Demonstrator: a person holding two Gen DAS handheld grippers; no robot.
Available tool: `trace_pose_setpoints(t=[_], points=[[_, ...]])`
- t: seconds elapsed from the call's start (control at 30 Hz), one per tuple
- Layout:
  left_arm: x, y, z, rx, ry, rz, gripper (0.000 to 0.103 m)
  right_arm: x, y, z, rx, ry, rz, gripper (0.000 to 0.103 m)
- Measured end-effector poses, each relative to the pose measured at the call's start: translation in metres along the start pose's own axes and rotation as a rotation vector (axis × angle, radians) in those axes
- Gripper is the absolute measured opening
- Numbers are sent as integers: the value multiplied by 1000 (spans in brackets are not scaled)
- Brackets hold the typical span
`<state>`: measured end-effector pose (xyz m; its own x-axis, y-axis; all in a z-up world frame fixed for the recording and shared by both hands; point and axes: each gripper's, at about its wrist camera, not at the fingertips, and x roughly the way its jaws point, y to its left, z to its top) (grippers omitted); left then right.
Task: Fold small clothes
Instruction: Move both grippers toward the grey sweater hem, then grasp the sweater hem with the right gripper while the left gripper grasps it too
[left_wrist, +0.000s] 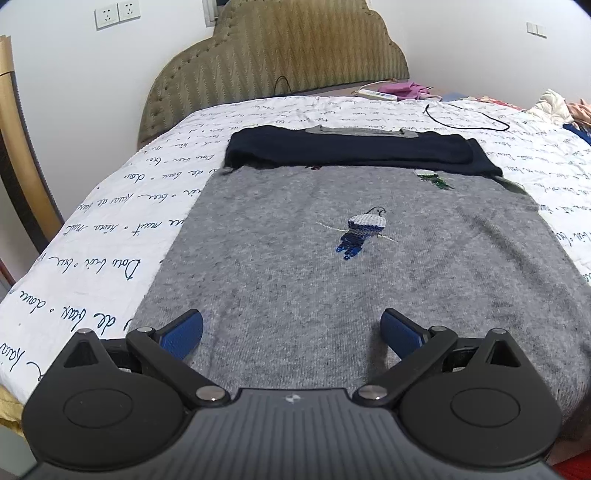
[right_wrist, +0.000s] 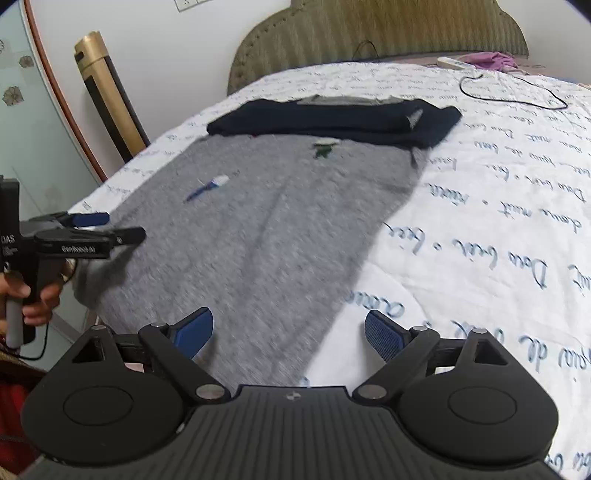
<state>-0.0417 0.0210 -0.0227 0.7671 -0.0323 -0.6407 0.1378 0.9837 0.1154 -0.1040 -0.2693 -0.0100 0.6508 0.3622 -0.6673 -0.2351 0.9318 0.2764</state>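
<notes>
Both grippers, left (left_wrist: 291, 332) and right (right_wrist: 288, 334), wide-fingered, low over grey sweater (left_wrist: 332, 266).

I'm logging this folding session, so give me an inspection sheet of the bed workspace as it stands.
Surface: bed quilt, white with script print.
Job's things: grey sweater spread flat, bird motif up; dark sleeves folded across its top.
Clutter: purple cloth and power strip near the headboard; clothes pile at the far right.
Grippers: left gripper open over the sweater's near hem; right gripper open over the sweater's right edge.
Cables: black cable loose on the quilt.
Surroundings: padded headboard, wall sockets.
</notes>
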Motion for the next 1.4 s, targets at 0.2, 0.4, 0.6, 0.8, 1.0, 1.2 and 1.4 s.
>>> trace_pose_setpoints(t=[0.2, 0.4, 0.6, 0.8, 1.0, 1.2, 1.4], points=[[3, 0, -1, -1, 15, 15, 103, -3, -14, -8, 61, 35, 19, 90], [2, 1, -1, -4, 19, 29, 103, -7, -12, -11, 37, 48, 48, 89], [-8, 21, -2, 36, -18, 100, 103, -7, -11, -12, 40, 55, 54, 86], [-12, 89, -7, -41, 24, -1, 103, -8, -16, -14, 66, 61, 75, 84], [5, 136, -22, -131, 107, -217, 103, -9, -17, -14, 77, 76, 103, 84], [-1, 138, -26, -226, 110, -455, 103, -5, -11, -16, 87, 89, 150, 80], [0, 97, -28, -162, 120, -555, 103, 7, 6, -16, 84, 96, 241, 80]])
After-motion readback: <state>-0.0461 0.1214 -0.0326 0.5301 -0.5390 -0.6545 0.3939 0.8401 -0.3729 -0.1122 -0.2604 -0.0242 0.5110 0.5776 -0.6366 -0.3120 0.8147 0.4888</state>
